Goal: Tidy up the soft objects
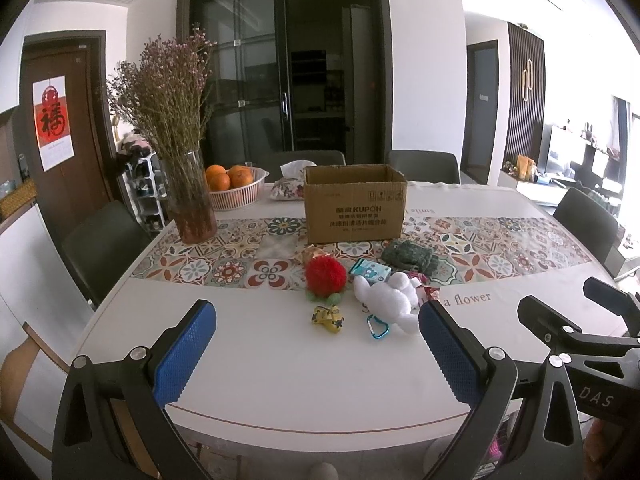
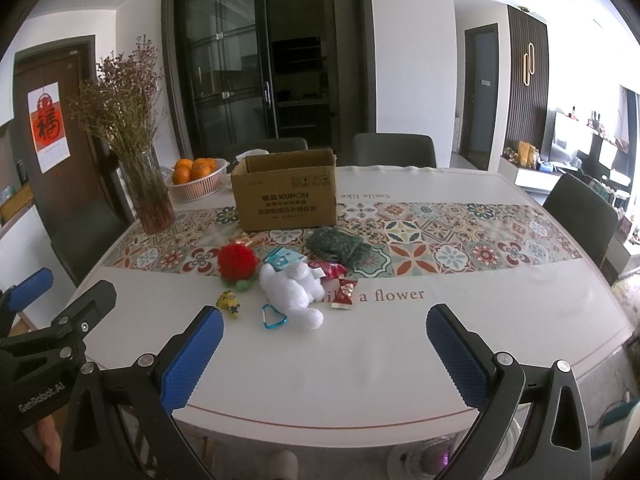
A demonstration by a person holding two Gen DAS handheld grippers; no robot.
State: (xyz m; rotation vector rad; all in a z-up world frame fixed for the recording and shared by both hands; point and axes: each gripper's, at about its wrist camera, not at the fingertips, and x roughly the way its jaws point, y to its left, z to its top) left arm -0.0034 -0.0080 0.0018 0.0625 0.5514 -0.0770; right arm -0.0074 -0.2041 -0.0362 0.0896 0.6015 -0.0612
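Your white table [image 2: 360, 360] carries a cardboard box [image 2: 286, 196] toward its far edge, soft toys before it. Both your left gripper [image 1: 316, 344] and right gripper [image 2: 324, 344] hover at the near edge, jaws spread wide, holding and touching nothing.

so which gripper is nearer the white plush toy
Left. The white plush toy sits just beyond the left gripper, by its right finger; the right gripper is open farther right of it.

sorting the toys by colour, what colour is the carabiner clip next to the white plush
Light blue, a bright turquoise carabiner clip lying against the white plush; clearest in the right wrist view.
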